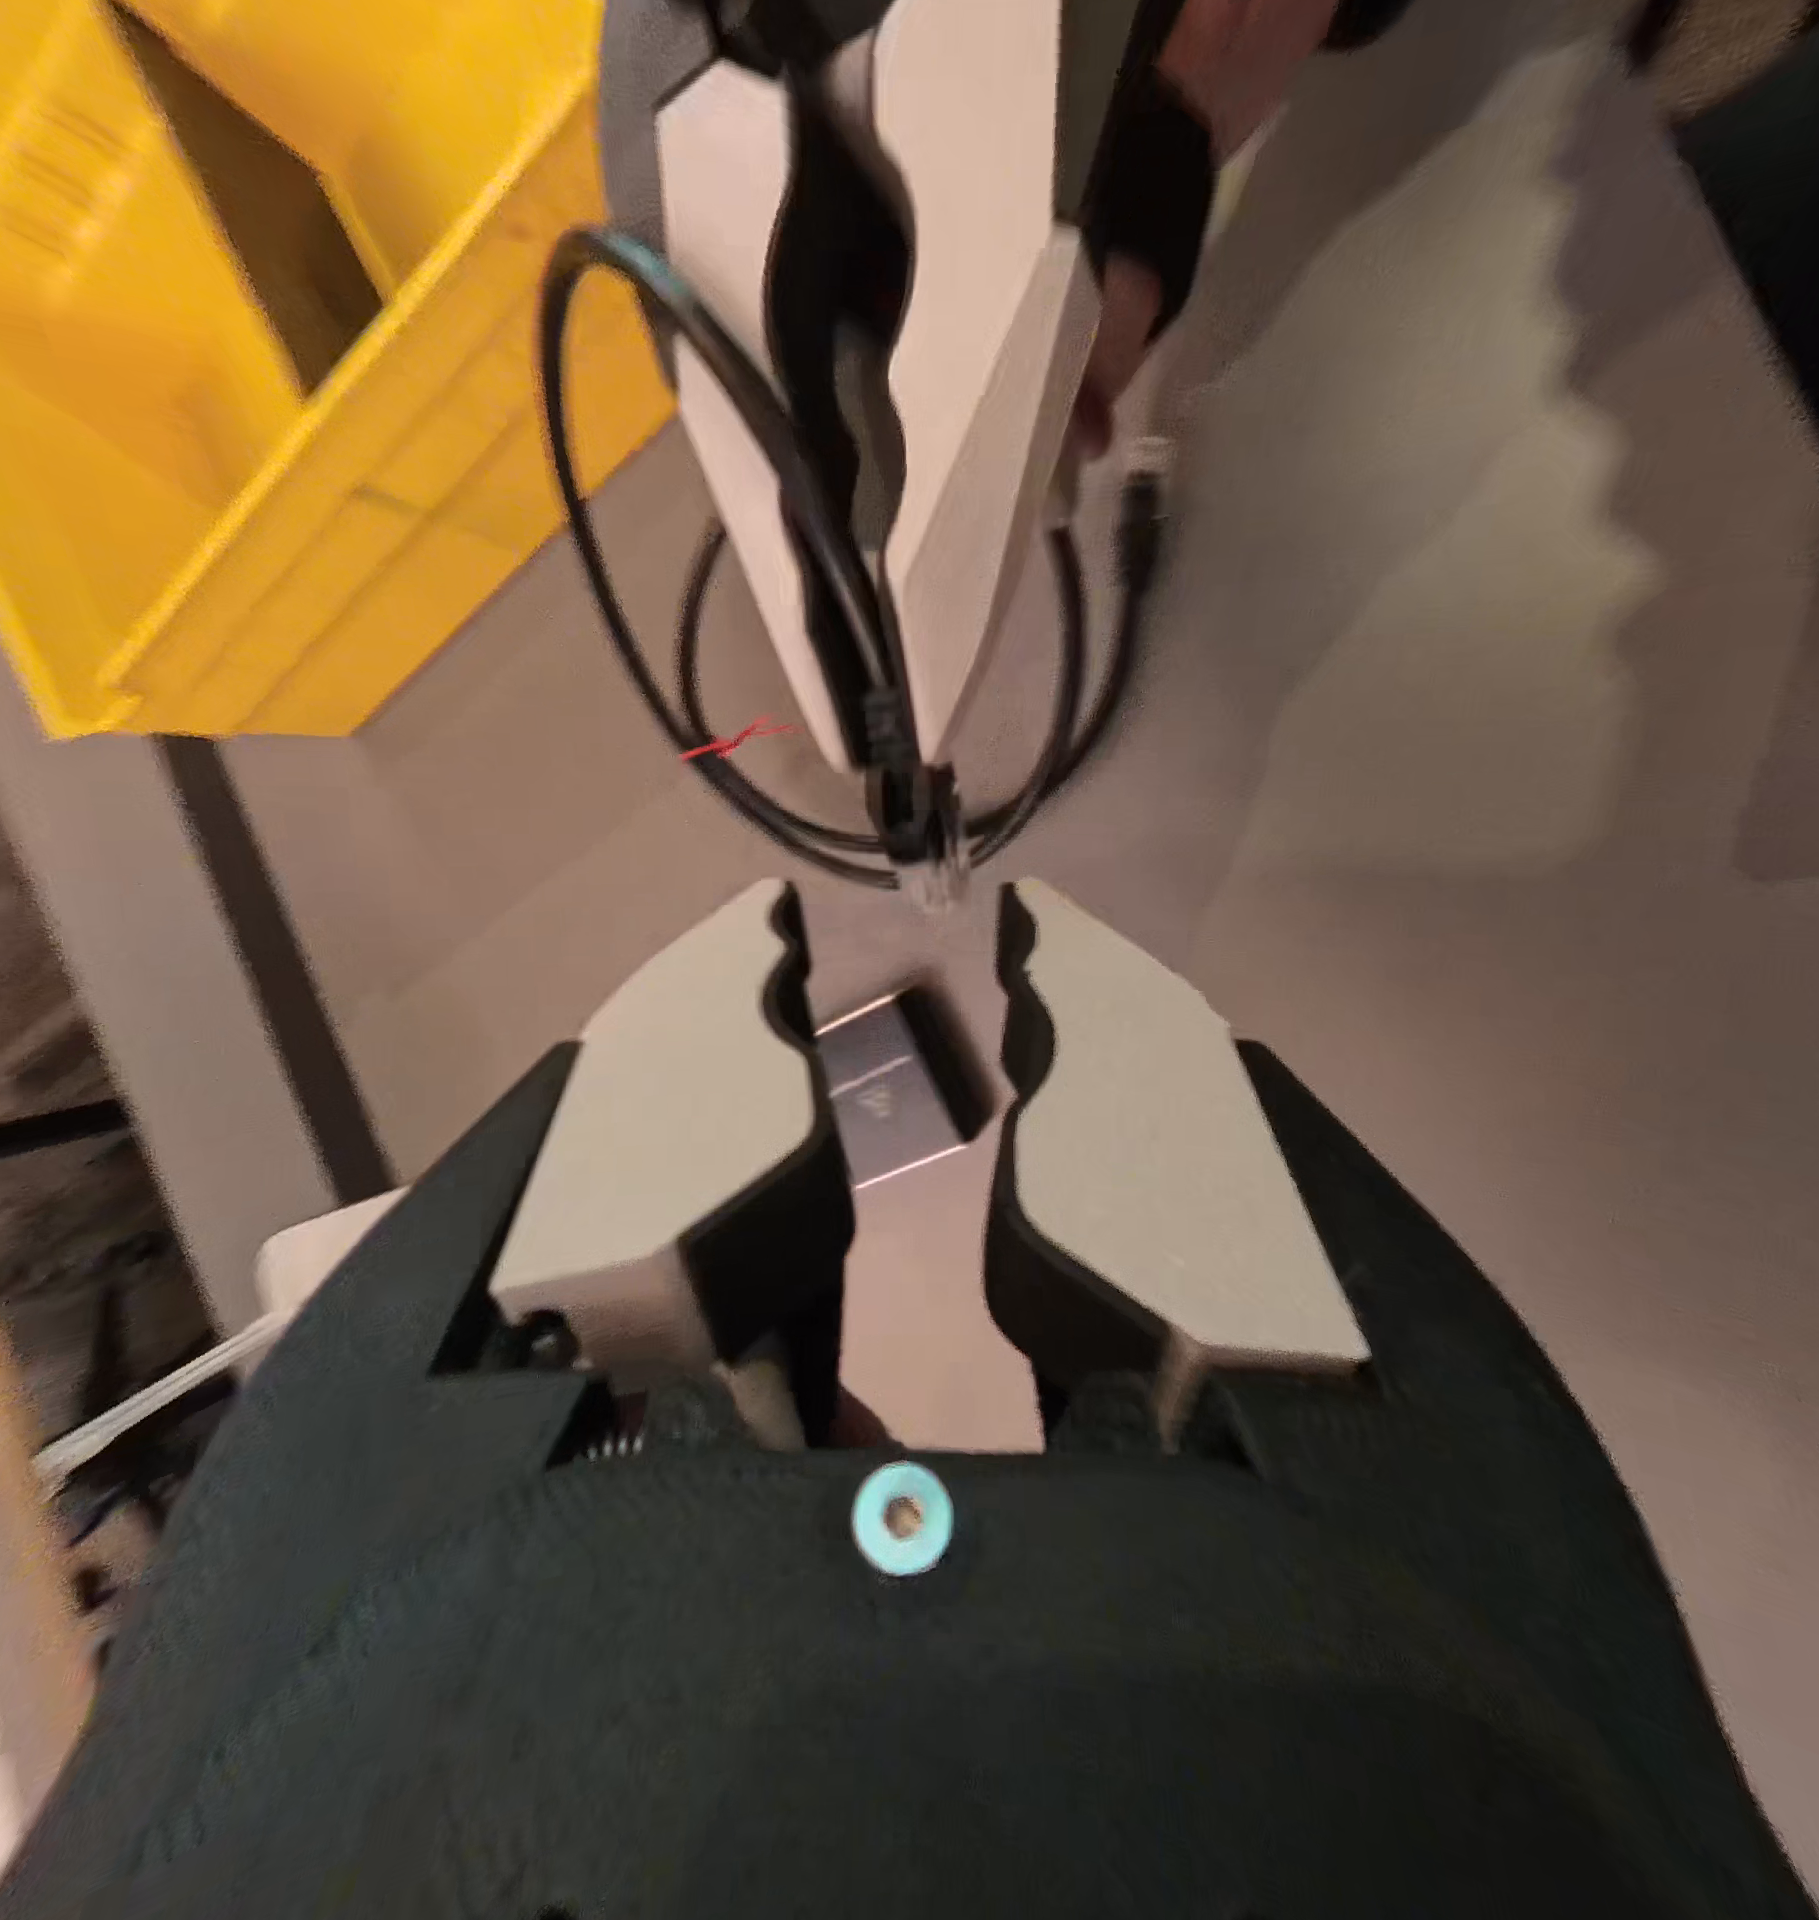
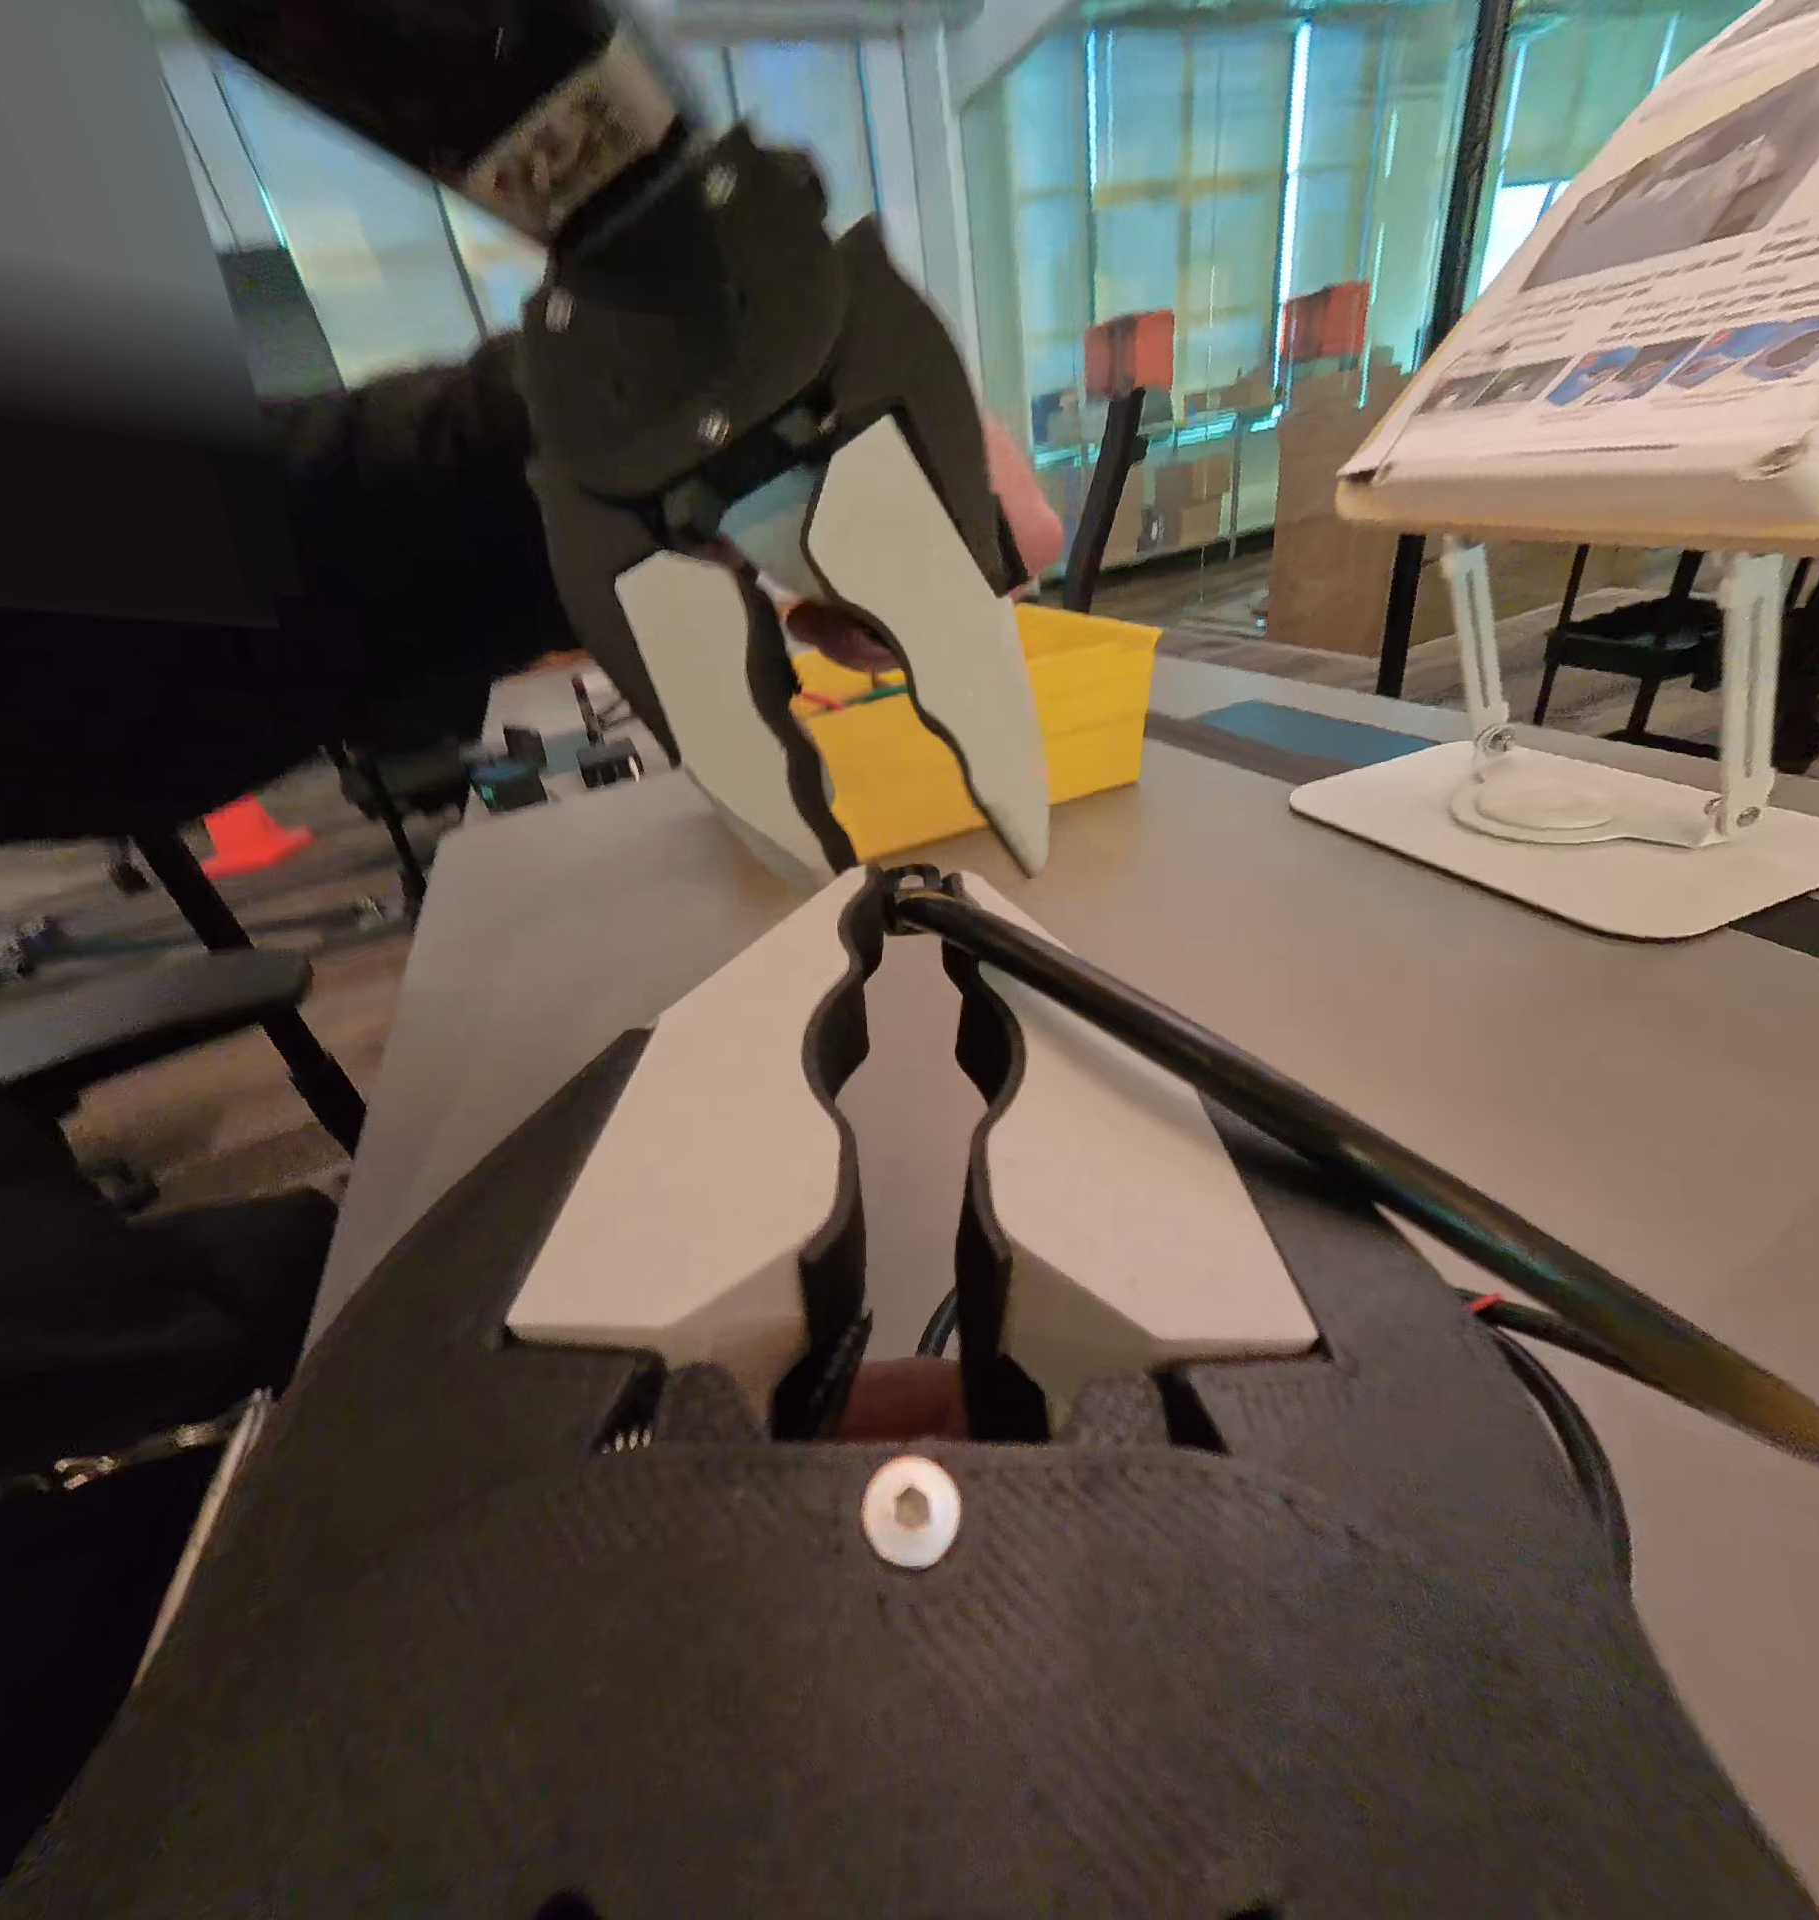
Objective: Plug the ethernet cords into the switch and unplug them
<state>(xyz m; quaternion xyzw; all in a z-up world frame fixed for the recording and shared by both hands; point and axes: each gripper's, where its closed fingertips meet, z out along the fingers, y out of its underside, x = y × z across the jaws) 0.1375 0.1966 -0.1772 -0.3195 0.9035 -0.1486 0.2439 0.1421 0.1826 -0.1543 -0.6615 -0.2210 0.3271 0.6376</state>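
Grey tabletop [image 1: 1404,727] fills both views, with a yellow bin [image 1: 209,416] sitting on it toward the far left of the left wrist view and a white tilted stand [image 2: 1570,842] holding a printed sheet at the right of the right wrist view.

Over this surface the two tools meet nearly tip to tip. The left gripper [image 1: 900,914] points forward and down toward the table, its fingers spread with a clear gap between them and nothing held. Through that gap, on the tabletop just under and behind its tips, lies the switch [image 1: 900,1091], a small grey metal box with a dark face turned toward the upper right; its long axis runs slantwise from lower left to upper right in the left wrist view.

The right gripper [image 2: 900,883] comes in from the opposite side, angled down, its tips pinched on the plug end of the black ethernet cord [image 2: 1300,1122]. In the left wrist view the clear plug [image 1: 931,883] sticks out past those tips, its axis in line with the fingers and aimed down toward the left gripper's gap and the switch, not touching either as far as the blur lets me tell. The rest of the cord hangs in loose loops around the right gripper, with a thin red tie [image 1: 739,740] on one loop.
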